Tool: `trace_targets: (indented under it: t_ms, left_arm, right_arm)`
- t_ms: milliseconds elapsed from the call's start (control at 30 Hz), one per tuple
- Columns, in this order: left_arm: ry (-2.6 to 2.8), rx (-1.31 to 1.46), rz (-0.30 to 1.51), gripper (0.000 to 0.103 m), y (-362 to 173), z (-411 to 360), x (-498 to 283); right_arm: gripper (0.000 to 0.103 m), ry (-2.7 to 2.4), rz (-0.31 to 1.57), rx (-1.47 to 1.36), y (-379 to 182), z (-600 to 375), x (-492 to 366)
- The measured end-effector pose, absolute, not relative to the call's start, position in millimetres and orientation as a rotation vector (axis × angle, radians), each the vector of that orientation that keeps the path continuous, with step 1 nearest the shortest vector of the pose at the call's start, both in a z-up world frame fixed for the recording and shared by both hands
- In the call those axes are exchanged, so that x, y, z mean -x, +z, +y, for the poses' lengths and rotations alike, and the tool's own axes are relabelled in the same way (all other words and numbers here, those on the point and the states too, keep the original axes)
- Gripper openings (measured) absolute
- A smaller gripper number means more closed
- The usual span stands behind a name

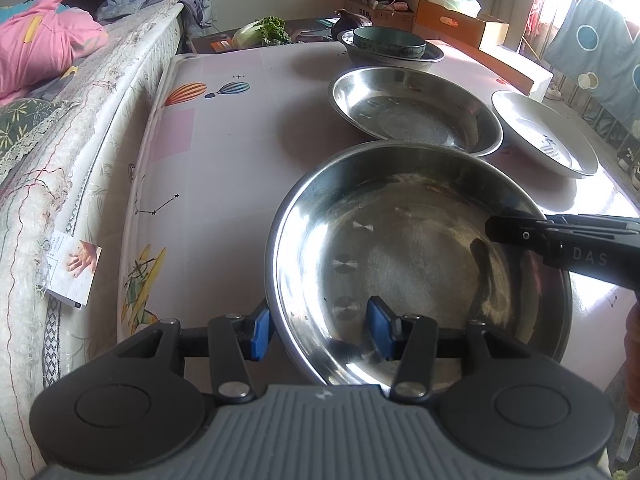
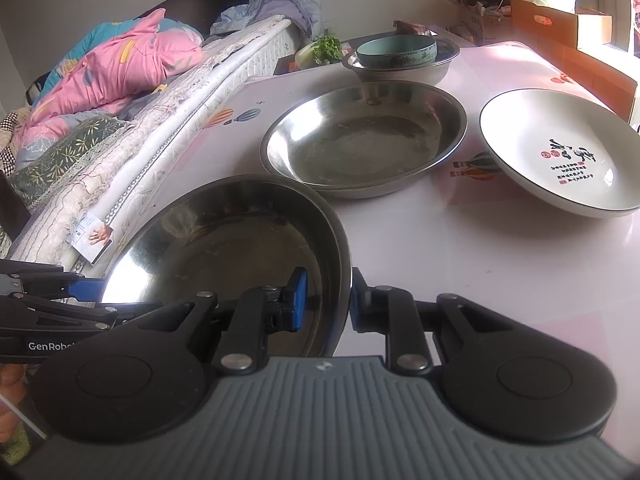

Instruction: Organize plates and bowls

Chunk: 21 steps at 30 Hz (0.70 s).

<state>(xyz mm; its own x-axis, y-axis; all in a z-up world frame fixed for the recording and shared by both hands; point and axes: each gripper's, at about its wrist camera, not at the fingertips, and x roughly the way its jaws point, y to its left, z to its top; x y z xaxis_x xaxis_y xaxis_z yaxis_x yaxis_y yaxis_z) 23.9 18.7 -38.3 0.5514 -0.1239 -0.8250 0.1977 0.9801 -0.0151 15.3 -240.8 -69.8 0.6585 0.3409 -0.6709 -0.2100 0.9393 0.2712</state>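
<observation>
The table (image 2: 500,264) spreads out ahead of both grippers, smooth and pale pink, with little balloon pictures on it.

Right in front of the grippers is the near steel plate (image 1: 400,248) — big, round, shiny and shallow, with a thin rim. The left gripper (image 1: 320,330) has one blue pad outside the rim and one inside the dish. Its jaws are part way open, and the inside pad looks apart from the wall, so I cannot tell if it is really squeezing. The right gripper (image 2: 326,300) has its jaws nearly shut on the thin rim at the other side, one pad in and one pad out.

I think the step is lifting this plate to stack it. To do it well, both hands should go up together and keep the plate flat. Steel is slippery, so a tilted plate could slide out of the pads. The left pads should pinch the rim before the lift.

Just past the held plate is a second steel plate (image 2: 364,140), same shape — a good place to put it. To the right of that is a white plate (image 2: 560,152), glossy, with a dark edge and painted writing. Farthest away, a small blue-green bowl (image 2: 396,50) sits inside a steel bowl (image 2: 404,72).
</observation>
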Motion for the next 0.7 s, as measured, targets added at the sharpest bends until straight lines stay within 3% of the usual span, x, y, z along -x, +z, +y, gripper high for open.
trace_targets:
  t_ms: [700]
  left_arm:
    - [-0.190,-0.078,0.957,0.050,-32.1,18.8,-20.0]
  right_arm:
    - [0.020,0.314,0.790,-0.175,-67.6,-240.1,-14.2]
